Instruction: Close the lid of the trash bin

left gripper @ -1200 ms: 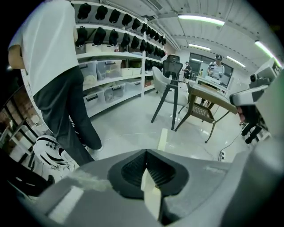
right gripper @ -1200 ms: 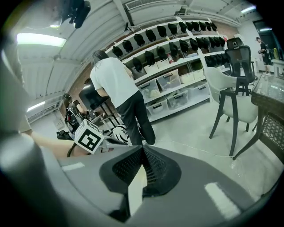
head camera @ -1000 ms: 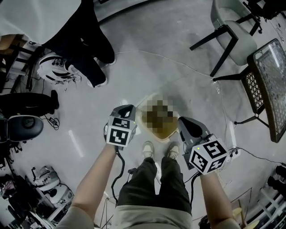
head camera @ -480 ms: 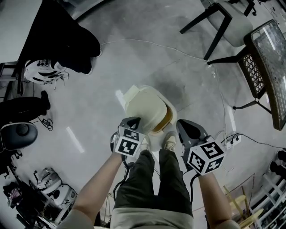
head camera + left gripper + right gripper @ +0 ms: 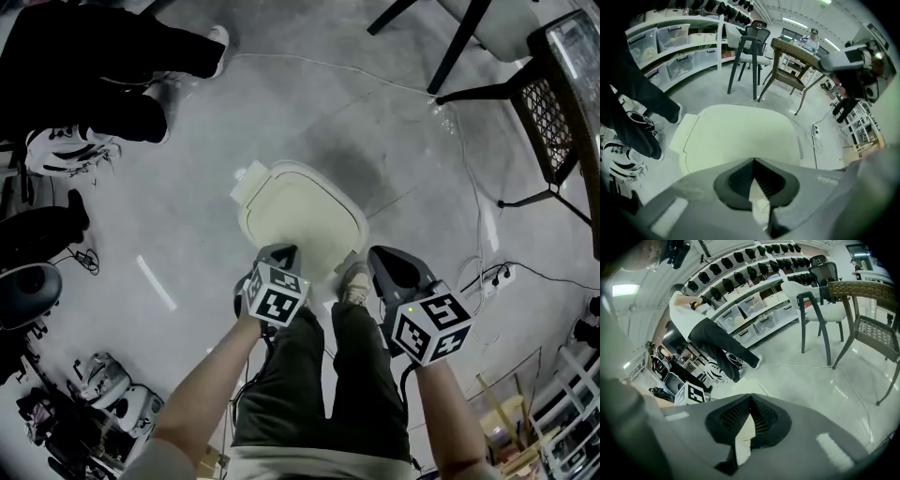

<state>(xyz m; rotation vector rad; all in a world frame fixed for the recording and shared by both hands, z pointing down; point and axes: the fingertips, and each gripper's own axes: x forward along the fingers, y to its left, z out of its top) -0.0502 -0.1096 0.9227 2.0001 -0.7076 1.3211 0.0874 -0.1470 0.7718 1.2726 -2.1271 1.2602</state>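
Bin lid lies flat down, on the floor right before you, so the task looks done. L gripper hovers over its near edge, jaws together, empty. R gripper is beside, also closed w/ nothing: no grip needed.

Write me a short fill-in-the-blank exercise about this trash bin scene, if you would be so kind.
1. The bin lid is ____, lying flat over the bin.
2. The hand-held gripper nearer the bin lid is the person's ____ one.
3. The right hand-held gripper has its jaws together and holds ____ between them.

Missing words: closed; left; nothing
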